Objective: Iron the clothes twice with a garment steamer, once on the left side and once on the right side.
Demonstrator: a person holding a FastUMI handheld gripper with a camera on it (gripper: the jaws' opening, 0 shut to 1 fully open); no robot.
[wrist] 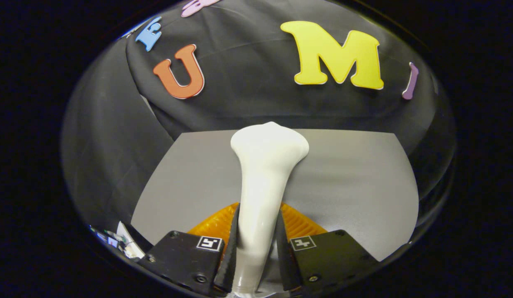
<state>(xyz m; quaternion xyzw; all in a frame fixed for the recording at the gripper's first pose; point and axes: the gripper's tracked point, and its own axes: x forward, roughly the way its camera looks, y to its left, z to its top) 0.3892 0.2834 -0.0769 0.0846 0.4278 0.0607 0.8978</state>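
We see the claw [256, 248] clamped on the garment steamer [264, 182]: both fingers [229, 248] press against the sides of its white handle, one on each side. The steamer runs forward from between the fingers and widens into a flared head beyond them, held over the grey bench [355, 186]. The lower end of the handle is cut off beneath the fingers, and we cannot see the face of the steamer head, which points away from us. Behind the handle, just ahead of the fingers, something orange and ribbed [299, 223] shows on either side; the steamer hides most of it, so we cannot tell what it is. Small blurred items [121, 242] lie off the bench's near left corner, too unclear to name.
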